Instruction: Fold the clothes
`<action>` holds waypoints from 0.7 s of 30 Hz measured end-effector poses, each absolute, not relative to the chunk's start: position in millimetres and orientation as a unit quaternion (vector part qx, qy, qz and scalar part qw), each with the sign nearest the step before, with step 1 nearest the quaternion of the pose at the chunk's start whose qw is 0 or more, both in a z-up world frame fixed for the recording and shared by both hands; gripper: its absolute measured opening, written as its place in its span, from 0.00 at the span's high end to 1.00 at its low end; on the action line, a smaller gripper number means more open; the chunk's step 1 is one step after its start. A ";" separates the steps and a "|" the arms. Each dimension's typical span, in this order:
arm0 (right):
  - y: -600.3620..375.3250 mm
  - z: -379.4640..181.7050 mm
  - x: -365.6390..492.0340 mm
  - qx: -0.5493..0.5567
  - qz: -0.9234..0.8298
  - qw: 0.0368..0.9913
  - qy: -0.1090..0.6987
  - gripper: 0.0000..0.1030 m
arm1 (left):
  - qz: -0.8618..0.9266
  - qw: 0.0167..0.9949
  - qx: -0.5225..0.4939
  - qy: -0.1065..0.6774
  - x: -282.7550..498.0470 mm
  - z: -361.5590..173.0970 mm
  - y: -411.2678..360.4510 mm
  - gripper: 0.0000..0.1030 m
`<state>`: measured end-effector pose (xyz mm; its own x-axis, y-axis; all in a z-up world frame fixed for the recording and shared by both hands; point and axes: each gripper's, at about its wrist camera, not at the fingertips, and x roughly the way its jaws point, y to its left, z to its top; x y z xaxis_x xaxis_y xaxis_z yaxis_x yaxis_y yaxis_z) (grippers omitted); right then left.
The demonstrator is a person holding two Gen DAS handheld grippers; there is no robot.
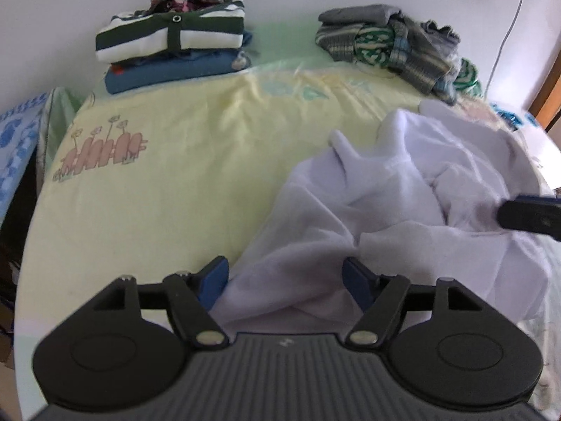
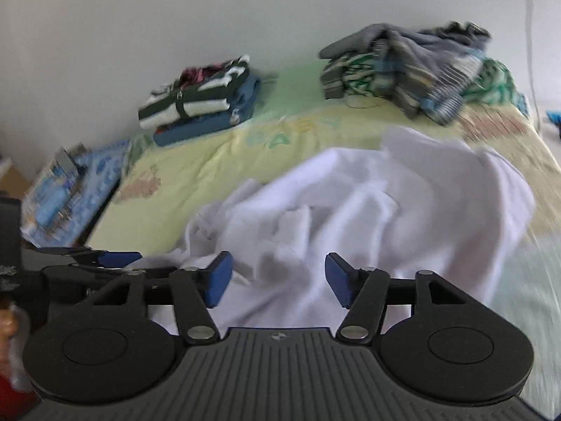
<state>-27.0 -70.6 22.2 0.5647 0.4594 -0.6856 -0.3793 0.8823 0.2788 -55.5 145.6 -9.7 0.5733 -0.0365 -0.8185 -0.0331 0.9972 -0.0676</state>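
A crumpled white garment [image 1: 403, 193] [image 2: 368, 203] lies on the pale yellow blanket [image 1: 168, 182] [image 2: 168, 207] of a bed. My left gripper [image 1: 285, 280] is open over the garment's near left edge; cloth lies loose between its blue pads [image 1: 214, 280], which do not press on it. My right gripper [image 2: 279, 277] is also open, low over the garment's bunched middle, with nothing clamped. In the left wrist view a right gripper finger [image 1: 526, 214] rests against the garment's right folds. The left gripper's finger [image 2: 115, 258] shows at the left edge of the right wrist view.
A folded stack [image 1: 171, 45] [image 2: 200, 101], with a green-and-white striped top over blue clothes, sits at the back left by the wall. A loose pile of striped clothes [image 1: 396, 49] [image 2: 413, 70] sits at the back right. A blue patterned cloth [image 1: 17, 140] [image 2: 70, 182] borders the bed's left side.
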 end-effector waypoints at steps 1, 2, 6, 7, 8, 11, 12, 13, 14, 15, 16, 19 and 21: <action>-64.5 18.6 -23.7 0.043 0.237 0.884 0.401 0.50 | 0.000 0.883 -0.044 0.467 -54.2 -11.9 145.6 0.26; -57.3 12.8 -18.8 0.038 0.231 0.883 0.407 0.53 | 0.002 0.881 -0.049 0.471 -53.4 -13.9 145.4 0.26; -53.4 -7.6 -0.9 0.059 0.196 0.868 0.453 0.65 | 0.010 0.877 -0.050 0.478 -52.7 -20.9 142.7 0.26; -60.0 -9.6 -0.6 0.077 0.188 0.867 0.455 0.78 | 0.011 0.878 -0.049 0.476 -53.6 -21.4 142.5 0.26; -65.4 -9.2 -1.7 0.092 0.185 0.867 0.453 0.92 | 0.011 0.878 -0.050 0.475 -53.9 -21.9 143.3 0.27; -81.5 0.7 -10.8 0.108 0.197 0.873 0.433 0.94 | 0.011 0.879 -0.055 0.473 -54.0 -20.8 144.8 0.37; -87.0 6.2 -16.4 0.105 0.197 0.878 0.423 0.94 | 0.009 0.880 -0.058 0.472 -54.2 -19.9 145.8 0.40; -91.9 11.7 -22.4 0.101 0.195 0.883 0.414 0.94 | 0.007 0.880 -0.060 0.472 -54.3 -18.8 147.0 0.41; -98.1 17.0 -27.7 0.098 0.189 0.890 0.404 0.94 | 0.004 0.879 -0.063 0.472 -54.4 -17.6 148.3 0.42; -104.5 22.4 -32.9 0.094 0.183 0.896 0.394 0.94 | 0.003 0.880 -0.066 0.471 -54.6 -16.5 149.6 0.46; -112.1 26.6 -36.8 0.090 0.172 0.901 0.387 0.94 | 0.002 0.880 -0.067 0.471 -54.5 -15.4 150.6 0.49; -138.2 38.9 -42.6 0.086 0.137 0.914 0.372 0.94 | 0.003 0.880 -0.058 0.472 -54.1 -14.3 150.9 0.72; -157.1 46.0 -45.5 0.097 0.111 0.917 0.370 0.94 | 0.003 0.879 -0.053 0.475 -53.4 -15.2 148.9 0.79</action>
<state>-45.5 -157.1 46.0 0.7011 0.2748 -0.6580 -0.1316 0.9568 0.2593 -53.4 148.9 -15.2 0.5496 -0.0445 -0.8343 -0.0553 0.9945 -0.0895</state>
